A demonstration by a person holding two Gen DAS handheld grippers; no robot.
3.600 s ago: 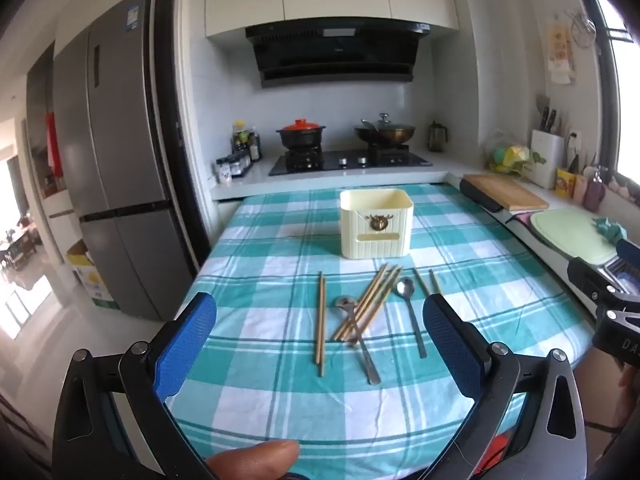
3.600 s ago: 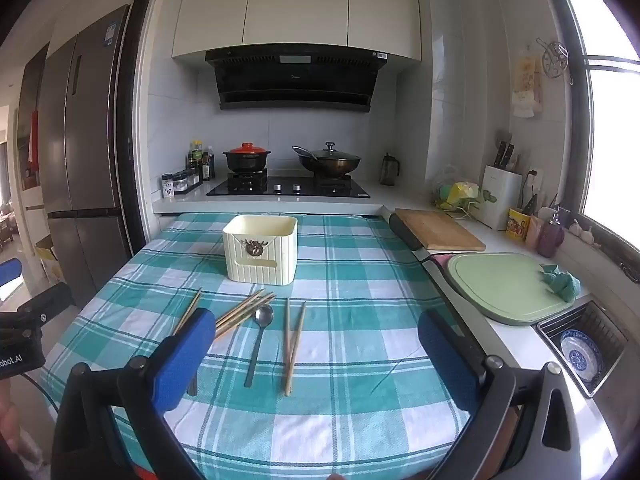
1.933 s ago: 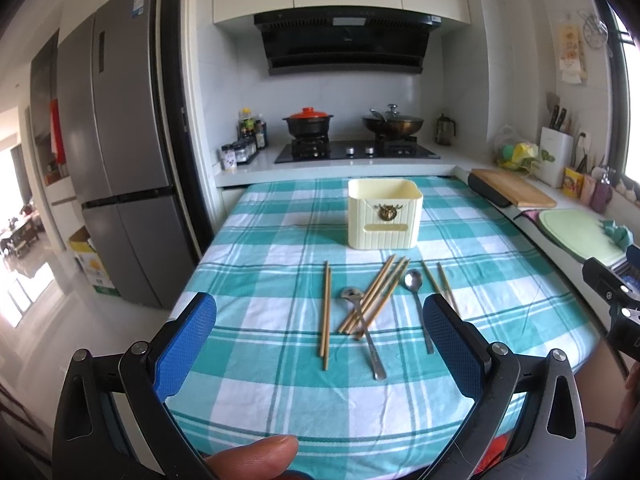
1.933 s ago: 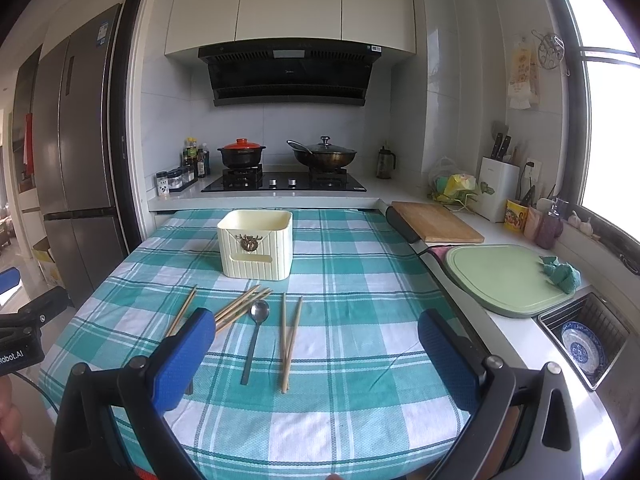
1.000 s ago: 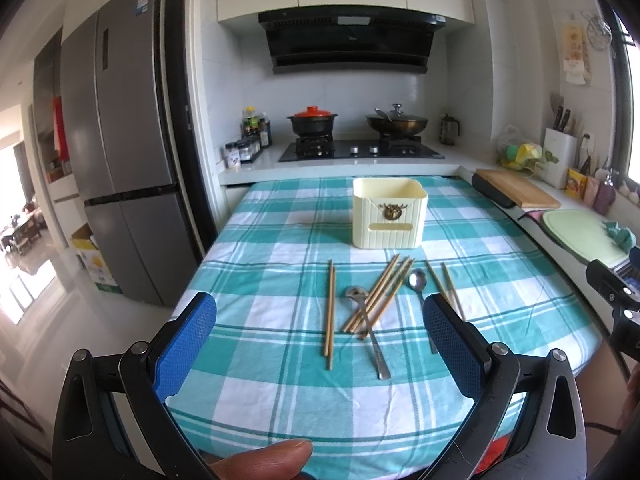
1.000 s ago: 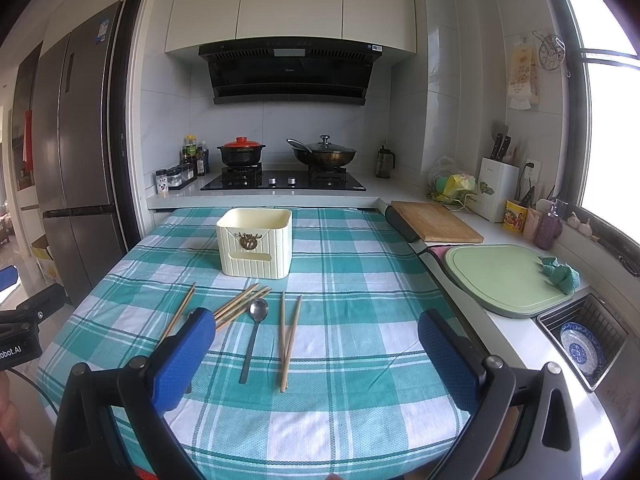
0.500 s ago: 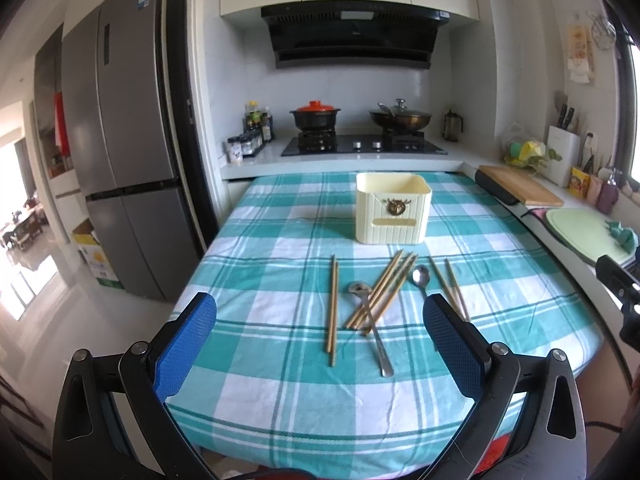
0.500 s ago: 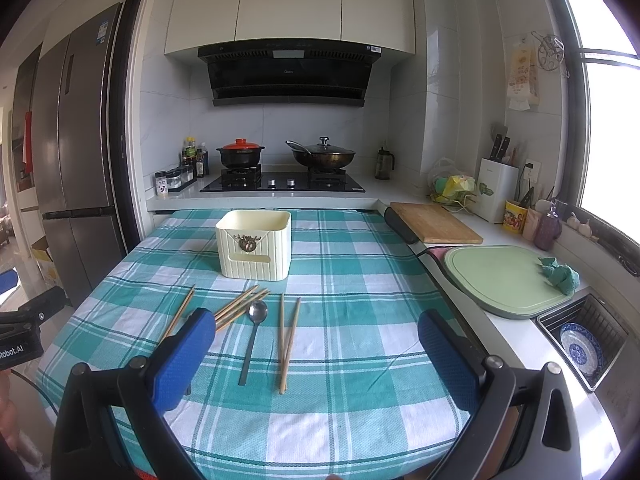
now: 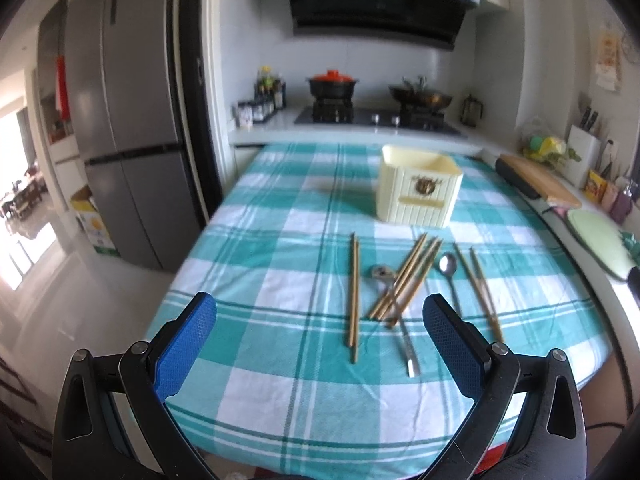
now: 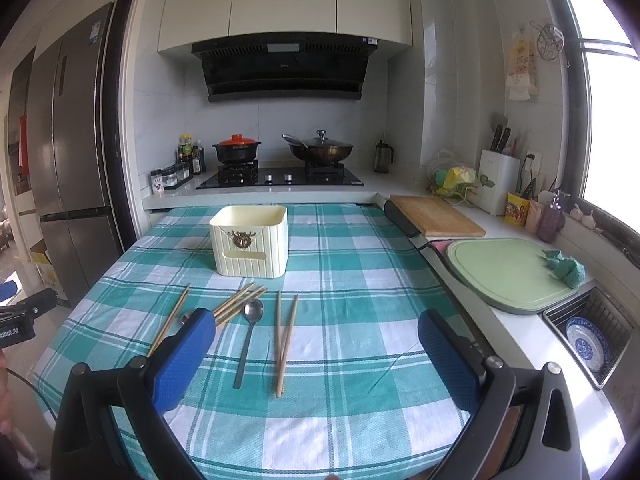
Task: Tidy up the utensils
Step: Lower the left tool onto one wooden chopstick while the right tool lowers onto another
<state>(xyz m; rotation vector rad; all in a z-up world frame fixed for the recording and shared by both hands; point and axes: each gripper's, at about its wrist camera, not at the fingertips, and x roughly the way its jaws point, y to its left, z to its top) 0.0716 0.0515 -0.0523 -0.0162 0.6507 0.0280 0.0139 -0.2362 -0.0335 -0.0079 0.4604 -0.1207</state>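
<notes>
Here, left gripper (image 9: 319,322) and right gripper (image 10: 316,334) both spread, empty, above checked tablecloth (image 10: 352,280); chopsticks (image 9: 404,280), two spoons (image 9: 394,312) loose before cream holder (image 9: 418,190); sink bowl (image 10: 588,344) seen from right wrist only.

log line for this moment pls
phase: approach | left gripper: open | right gripper: open | chopsticks, spoons: on tablecloth | holder: upright
</notes>
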